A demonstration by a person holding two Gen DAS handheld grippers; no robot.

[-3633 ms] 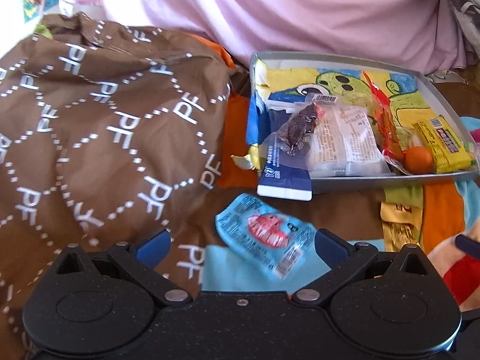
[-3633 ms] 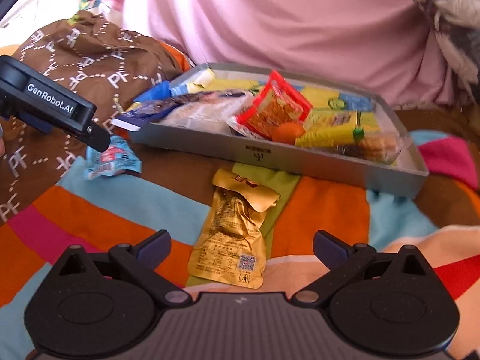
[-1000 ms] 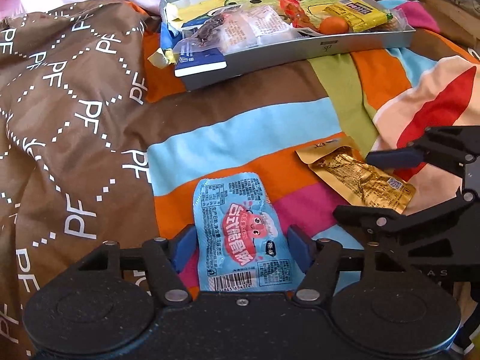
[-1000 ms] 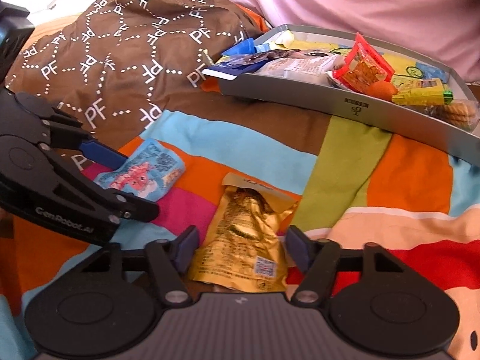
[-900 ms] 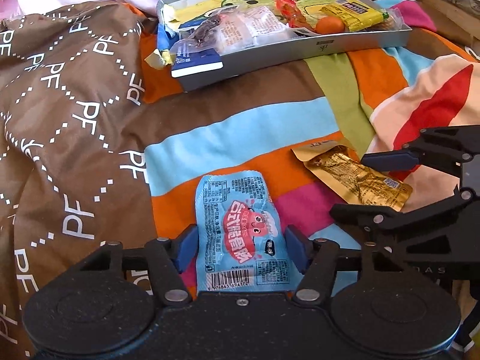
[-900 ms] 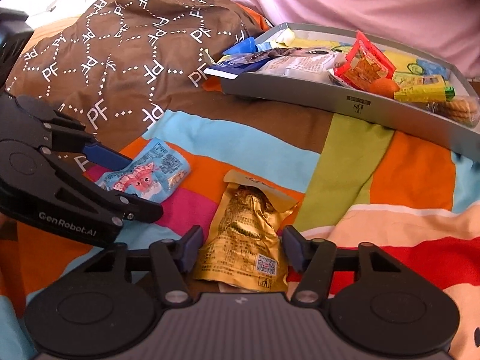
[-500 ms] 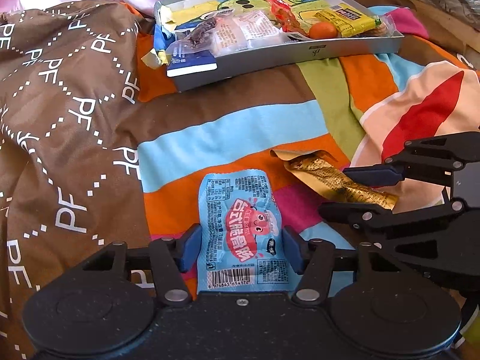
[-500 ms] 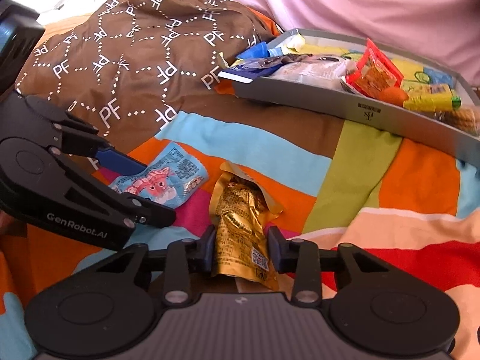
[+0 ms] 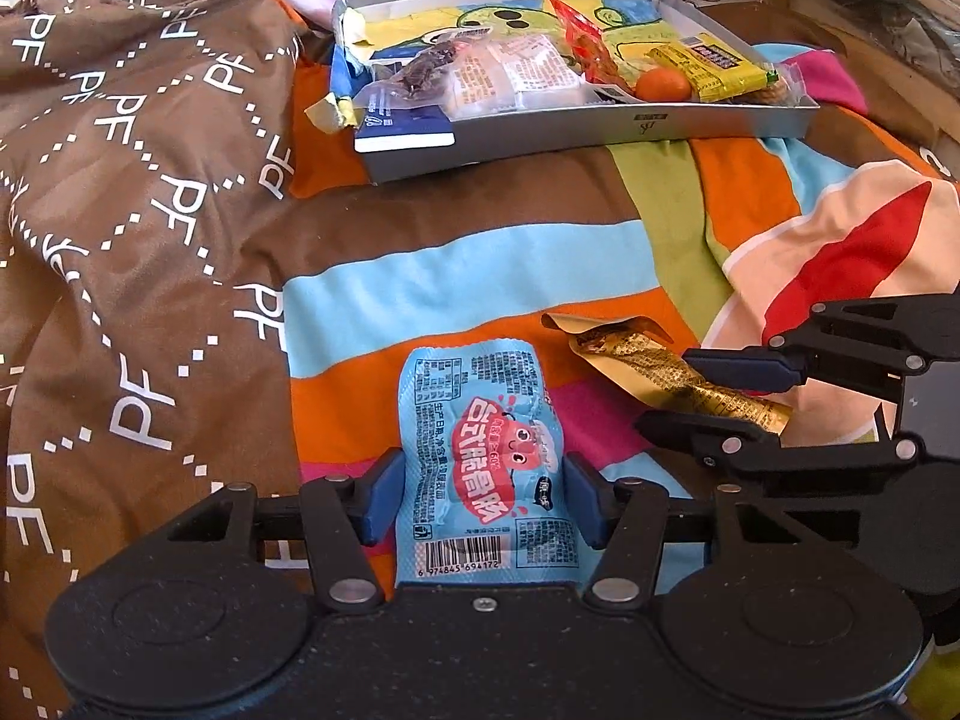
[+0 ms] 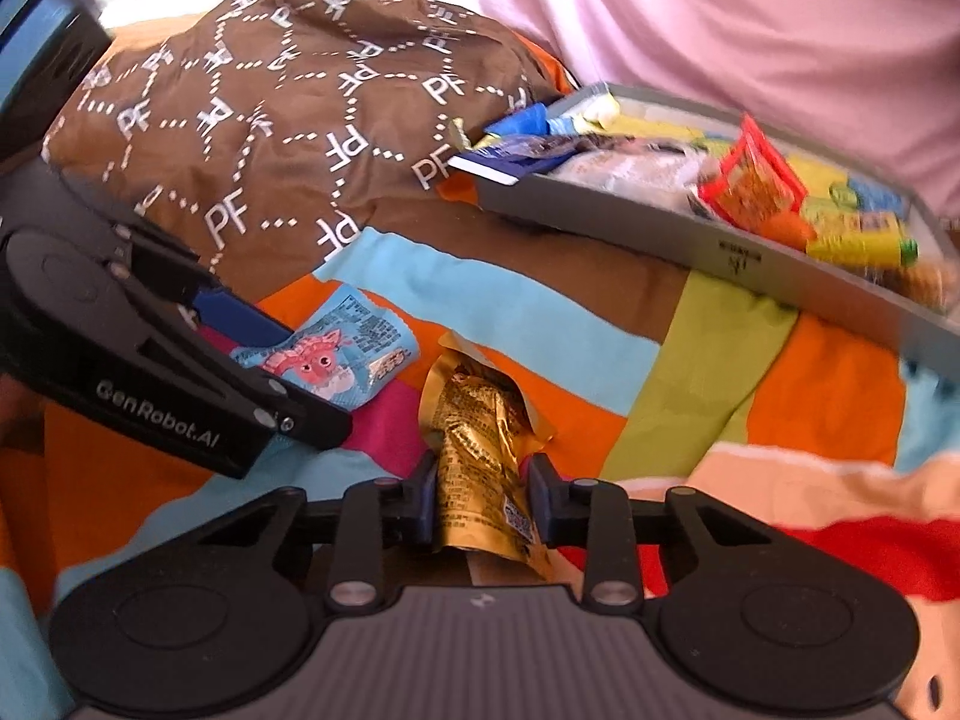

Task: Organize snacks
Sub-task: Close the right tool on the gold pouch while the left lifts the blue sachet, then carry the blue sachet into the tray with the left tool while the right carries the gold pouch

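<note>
The striped bedcover (image 9: pixel 456 276) is soft and rumpled, with a brown quilt (image 9: pixel 132 180) heaped on its left, so anything set down or dropped on it may slide into a fold. At the far side sits the grey tray (image 9: pixel 600 132), already crowded with packets, an orange ball and a dark blue box that hangs over its near left corner. That crowding looks like the main hazard: a new packet dropped on the heap could slip off the rim, or nudge the blue box out.

The left gripper (image 9: pixel 483 495) has its fingers against both sides of the blue packet (image 9: pixel 480 450), which lies near the camera and well short of the tray. The packet is not visibly crumpled, so the grip may be light and the slick wrapper could slide free on lifting.

The right gripper (image 10: pixel 483 495) is closed on the gold packet (image 10: pixel 480 438), squeezing it into a narrow fold. Held only by its lower end, it could twist or tear loose.

The two grippers sit just beside each other; raised together, they could knock.
</note>
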